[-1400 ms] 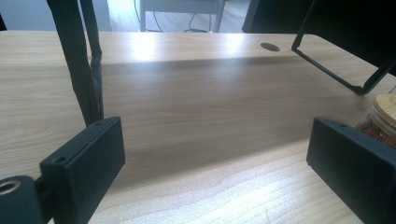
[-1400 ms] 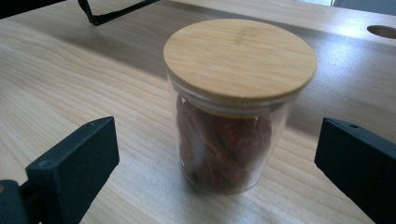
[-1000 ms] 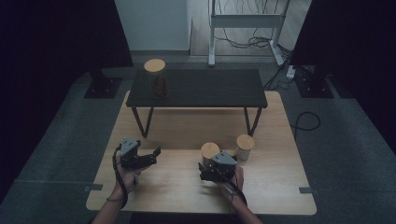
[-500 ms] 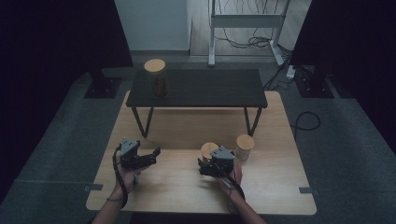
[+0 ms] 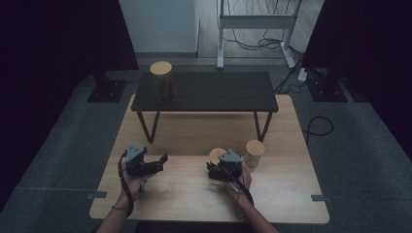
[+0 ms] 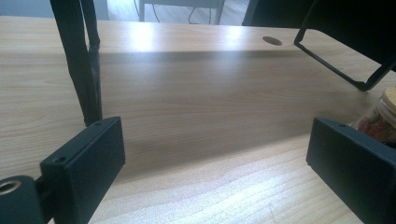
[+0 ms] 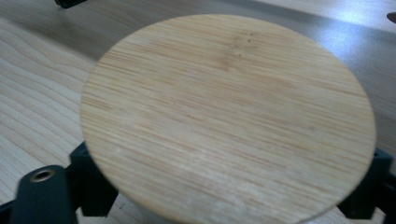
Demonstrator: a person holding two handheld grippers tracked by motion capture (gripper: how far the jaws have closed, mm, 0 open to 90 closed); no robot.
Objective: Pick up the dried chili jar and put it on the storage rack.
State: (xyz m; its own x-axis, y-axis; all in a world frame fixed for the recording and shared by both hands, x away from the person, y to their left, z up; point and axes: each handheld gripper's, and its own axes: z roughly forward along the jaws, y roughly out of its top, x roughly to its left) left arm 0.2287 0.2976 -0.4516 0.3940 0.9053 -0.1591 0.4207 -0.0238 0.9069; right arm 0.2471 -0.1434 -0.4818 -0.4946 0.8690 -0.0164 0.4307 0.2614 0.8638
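A jar with a round wooden lid (image 5: 215, 154) (image 7: 229, 116) stands on the light wooden table (image 5: 194, 199). My right gripper (image 5: 216, 163) (image 7: 231, 186) is at it, one black jaw on each side of the jar beneath the lid. The jaws have just been closing around the jar, and the lid hides whether the pads touch it. My left gripper (image 5: 163, 163) (image 6: 215, 154) hovers open to the left with only bare table between its jaws.
A second lidded jar (image 5: 254, 151) stands just right of the first. A dark low table (image 5: 218, 92) on thin black legs (image 6: 86, 60) stands on the far half and carries a third jar (image 5: 162, 82). A jar with reddish contents (image 6: 385, 116) peeks past the left gripper's right jaw.
My right gripper has edged forward onto the jar and now covers part of its lid. The left gripper and the other jars have stayed put.
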